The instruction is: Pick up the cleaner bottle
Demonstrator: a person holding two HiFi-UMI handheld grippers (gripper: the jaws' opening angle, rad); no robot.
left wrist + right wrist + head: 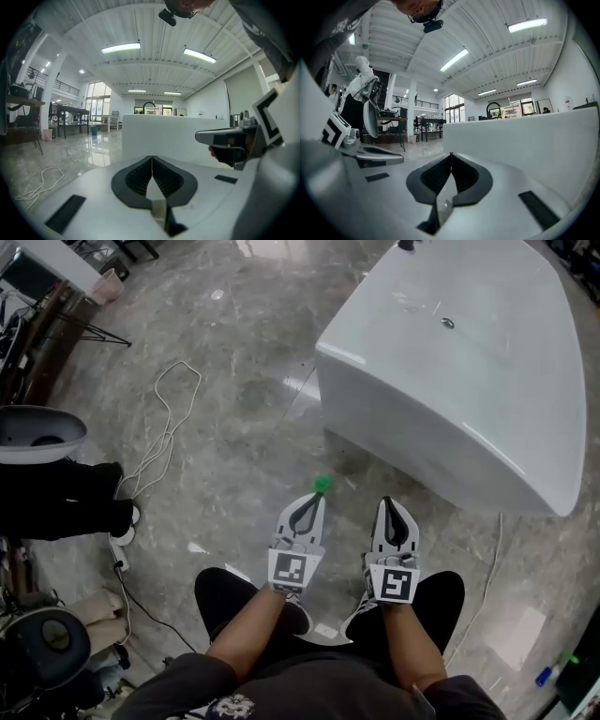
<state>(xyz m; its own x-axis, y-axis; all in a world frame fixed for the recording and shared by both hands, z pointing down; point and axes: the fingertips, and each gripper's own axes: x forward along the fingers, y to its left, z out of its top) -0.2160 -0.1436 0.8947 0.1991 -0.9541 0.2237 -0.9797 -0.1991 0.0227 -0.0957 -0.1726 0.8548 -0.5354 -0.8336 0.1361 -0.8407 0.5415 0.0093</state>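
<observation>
Both grippers are held side by side, low over the grey marble floor, in front of a white bathtub [450, 362]. My left gripper [316, 497] is shut with nothing between its jaws, and so is my right gripper [388, 504]. A small green thing [322, 485] shows on the floor just past the left gripper's tip; I cannot tell what it is. A blue and green bottle-like thing [553, 673] lies at the lower right edge of the head view. In the left gripper view the shut gripper [152, 157] faces the tub's wall [159, 136]. The right gripper [451, 153] faces the tub's wall [525, 140] too.
A white cable [164, 427] loops over the floor at the left and runs to a power strip [120, 542]. A person's black trouser legs and shoes [66, 498] stand at the left edge. A pale sheet [516, 634] lies on the floor at the right.
</observation>
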